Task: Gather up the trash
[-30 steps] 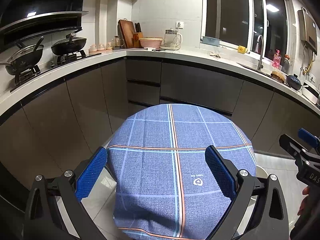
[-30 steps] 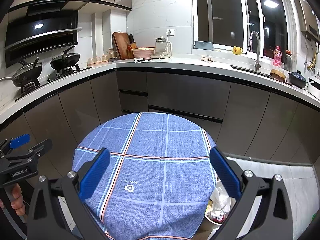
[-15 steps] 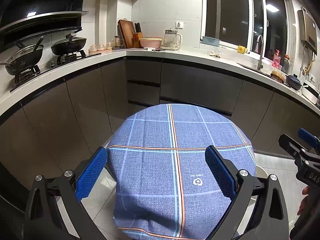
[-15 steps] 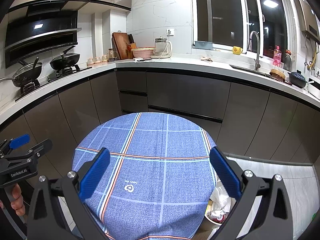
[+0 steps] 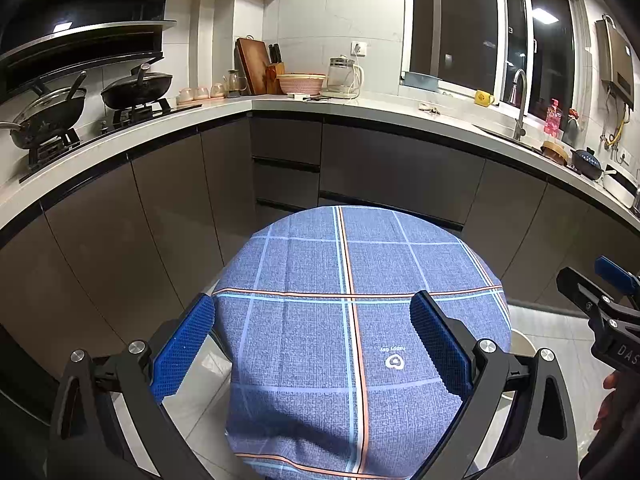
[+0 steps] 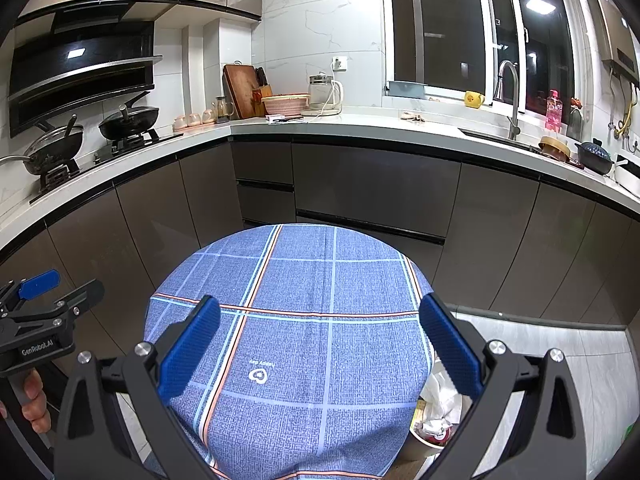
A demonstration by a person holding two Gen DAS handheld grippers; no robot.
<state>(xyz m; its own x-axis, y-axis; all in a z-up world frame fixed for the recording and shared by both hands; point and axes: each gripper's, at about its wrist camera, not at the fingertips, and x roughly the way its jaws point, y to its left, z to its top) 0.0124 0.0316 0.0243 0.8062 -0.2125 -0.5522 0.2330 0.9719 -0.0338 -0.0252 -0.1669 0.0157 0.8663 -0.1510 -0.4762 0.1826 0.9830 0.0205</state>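
Two grippers, left gripper and right gripper, jaws wide apart, empty, above one blue-checked round desk; one trash bin beside it.

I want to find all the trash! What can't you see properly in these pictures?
- Trash bin, right wrist view: the blue checked tablecloth and the right gripper hide most of it; only some crumpled paper shows.
- Same bin, left wrist view: only a sliver of pale rim shows.
- Floor under the table: hidden by the cloth in both views.
- Small items on the counter: too small to identify.
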